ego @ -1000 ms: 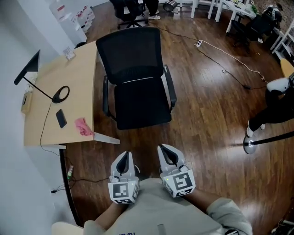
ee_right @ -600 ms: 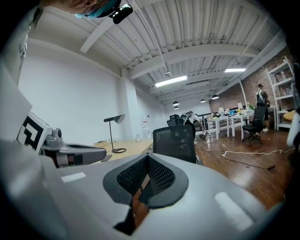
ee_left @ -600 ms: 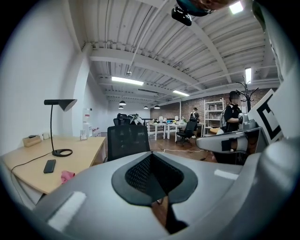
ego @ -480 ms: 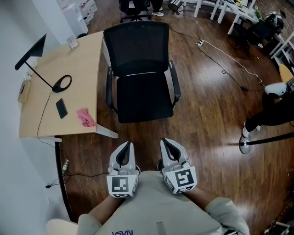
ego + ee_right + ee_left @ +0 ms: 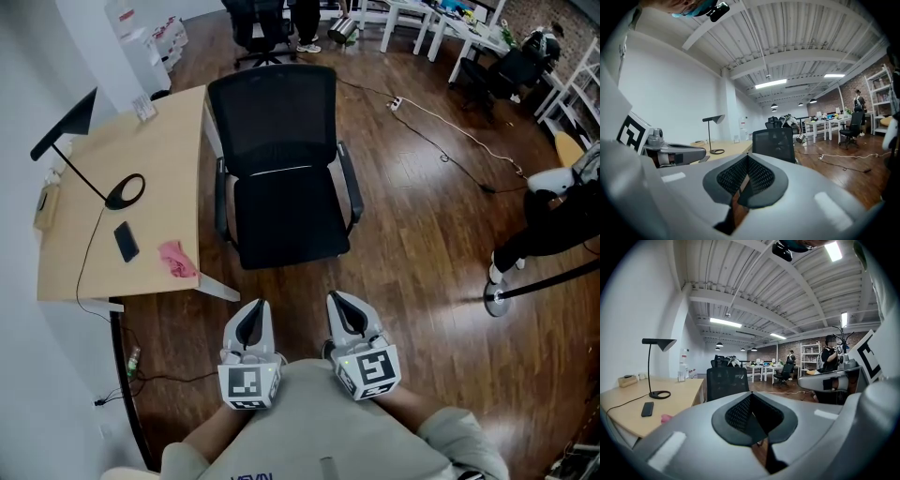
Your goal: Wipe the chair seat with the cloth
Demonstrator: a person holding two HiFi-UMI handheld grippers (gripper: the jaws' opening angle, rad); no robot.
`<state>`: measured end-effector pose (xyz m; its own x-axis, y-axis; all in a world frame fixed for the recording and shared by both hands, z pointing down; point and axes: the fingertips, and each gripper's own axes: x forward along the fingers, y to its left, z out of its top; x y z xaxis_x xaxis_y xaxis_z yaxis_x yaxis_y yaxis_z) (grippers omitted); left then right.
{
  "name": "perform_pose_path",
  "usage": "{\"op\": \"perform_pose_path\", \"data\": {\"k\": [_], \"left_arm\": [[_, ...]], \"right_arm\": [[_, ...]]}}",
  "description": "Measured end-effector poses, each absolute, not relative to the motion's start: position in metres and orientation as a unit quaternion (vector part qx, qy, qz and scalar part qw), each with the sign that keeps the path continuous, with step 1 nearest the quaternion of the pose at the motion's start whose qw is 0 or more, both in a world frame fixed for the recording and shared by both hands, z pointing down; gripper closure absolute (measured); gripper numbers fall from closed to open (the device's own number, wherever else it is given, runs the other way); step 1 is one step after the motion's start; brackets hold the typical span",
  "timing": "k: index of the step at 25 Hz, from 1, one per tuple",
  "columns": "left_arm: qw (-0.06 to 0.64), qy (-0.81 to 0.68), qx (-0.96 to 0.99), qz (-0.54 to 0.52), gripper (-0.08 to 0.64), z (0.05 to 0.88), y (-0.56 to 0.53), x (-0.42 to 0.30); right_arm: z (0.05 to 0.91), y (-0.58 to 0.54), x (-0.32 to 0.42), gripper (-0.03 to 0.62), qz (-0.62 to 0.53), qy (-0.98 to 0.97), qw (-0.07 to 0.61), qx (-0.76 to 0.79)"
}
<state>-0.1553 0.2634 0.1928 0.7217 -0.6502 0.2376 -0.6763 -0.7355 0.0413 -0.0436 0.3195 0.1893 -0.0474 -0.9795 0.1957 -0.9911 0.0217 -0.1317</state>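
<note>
Left hand-held gripper (image 5: 250,324): jaws together, nothing between them; held low by the body, pointing toward the chair.
Right hand-held gripper (image 5: 346,315): jaws together too, empty; just beside the left one.
Cloth (image 5: 177,260): pink and crumpled, on the bench (image 5: 141,141) near its front corner; well apart from both grippers and off the chair.
Chair seat (image 5: 289,221): black and bare, facing the grippers, an armrest on either side, close to the bench edge.
Stage: fits a cloth waiting to be fetched, or one laid back after the wipe; not settled by this scene.
Risk at the cloth: closed jaws meeting it would shove rather than grip; so near the corner, it could easily slide off to the floor.
Risk from neighbours: phone (image 5: 126,242) just beside the cloth, lamp (image 5: 660,394) further back with its cable running past; a careless reach could nudge or snag either.
Risk at the seat: likely to swivel or roll under sideways pressure, so strokes could drive it away or into the bench; either armrest could catch a gripper.
</note>
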Motion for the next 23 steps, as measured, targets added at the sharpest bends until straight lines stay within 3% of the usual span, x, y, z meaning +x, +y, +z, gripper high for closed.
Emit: {"op": "perform_pose_path", "data": {"k": [23], "left_arm": [[0.063, -0.383, 0.917, 0.097, 0.555, 0.199, 0.282, -0.171]], "right_arm": [[0.192, 0.334, -0.052, 0.592, 0.122, -0.723, 0.027, 0.680]]}}
